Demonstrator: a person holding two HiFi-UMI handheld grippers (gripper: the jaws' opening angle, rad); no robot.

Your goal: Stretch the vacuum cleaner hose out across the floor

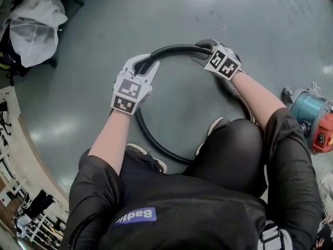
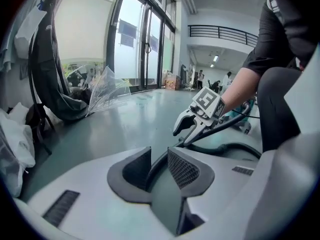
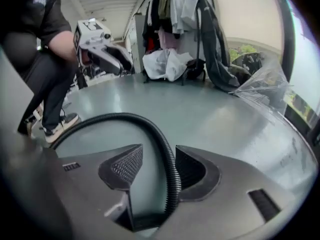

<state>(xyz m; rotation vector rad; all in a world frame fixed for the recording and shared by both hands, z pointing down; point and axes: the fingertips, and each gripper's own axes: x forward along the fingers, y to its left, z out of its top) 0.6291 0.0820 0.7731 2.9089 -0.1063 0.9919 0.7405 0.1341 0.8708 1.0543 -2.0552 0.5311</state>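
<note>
A black ribbed vacuum hose point(image 1: 171, 48) lies in a wide loop on the grey-green floor. It runs back to the teal and red vacuum cleaner point(image 1: 312, 116) at the right. My left gripper point(image 1: 147, 66) is low over the loop's left side. Its jaws stand slightly apart with the hose point(image 2: 225, 148) passing between them, and the pads are not pressing on it. My right gripper point(image 1: 200, 52) is at the top right of the loop. It is open, and the hose point(image 3: 115, 117) rests against one pad with a gap on the other side. Each gripper view also shows the other gripper point(image 2: 187, 129) point(image 3: 112, 59).
The person crouches inside the loop, with a shoe point(image 1: 151, 159) by the hose and a knee point(image 1: 234, 145) near the right arm. White bags and clothing point(image 1: 34, 25) lie at the far left. An umbrella point(image 2: 105, 89) leans by the glass doors and coats point(image 3: 170, 9) hang beyond.
</note>
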